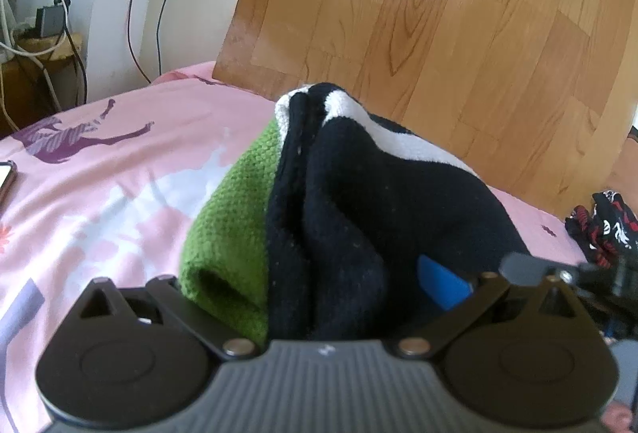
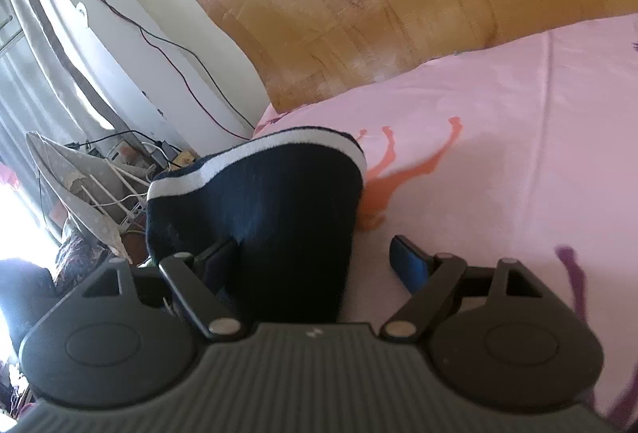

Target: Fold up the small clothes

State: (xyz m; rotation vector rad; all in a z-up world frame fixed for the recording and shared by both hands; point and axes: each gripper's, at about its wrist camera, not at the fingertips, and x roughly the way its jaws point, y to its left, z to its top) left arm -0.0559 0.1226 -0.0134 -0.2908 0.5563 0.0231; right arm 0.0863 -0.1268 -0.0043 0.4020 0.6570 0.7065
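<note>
A folded bundle of small clothes [image 1: 339, 217], with a green knit layer [image 1: 235, 233] beside black cloth with white bands, fills the space between the jaws of my left gripper [image 1: 311, 285]. Its right blue pad [image 1: 442, 285] presses against the black cloth, while the left pad is hidden behind the green knit. In the right wrist view the same dark cloth with a white stripe [image 2: 271, 201] stands between the jaws of my right gripper [image 2: 315, 261]. That gripper is open. Its left finger [image 2: 217, 257] lies along the cloth and its right blue pad [image 2: 410, 265] is clear of it.
A pink printed bedsheet [image 1: 119, 174] covers the bed, and a wood-grain board [image 1: 438, 14] leans behind it. A phone [image 1: 6, 178] lies at the left edge. A black and red patterned garment [image 1: 602, 229] sits at the right. Cables and an ironing board [image 2: 79, 185] are beyond the bed.
</note>
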